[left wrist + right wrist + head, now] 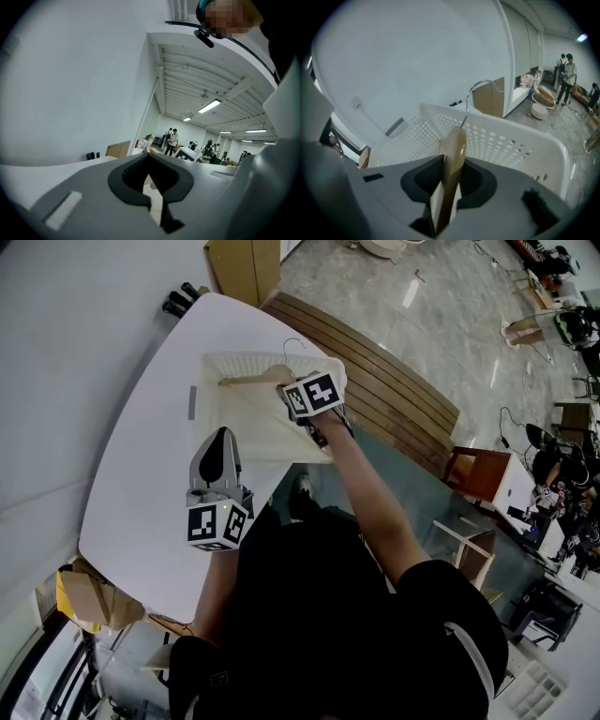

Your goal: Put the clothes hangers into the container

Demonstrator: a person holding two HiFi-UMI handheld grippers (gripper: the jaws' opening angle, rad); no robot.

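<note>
A white perforated basket stands on the white table. A wooden clothes hanger lies across the basket's far part, its metal hook toward the far rim. My right gripper reaches down into the basket, shut on the hanger's wood. In the right gripper view the hanger rises from between the jaws of the right gripper, and its hook stands above the basket wall. My left gripper rests at the basket's near left side, shut and empty. The left gripper shows only a thin slit between its jaws.
A grey strip lies on the table left of the basket. Two small black objects stand at the table's far corner. A slatted wooden bench runs along the right side. Cardboard boxes sit beyond the table.
</note>
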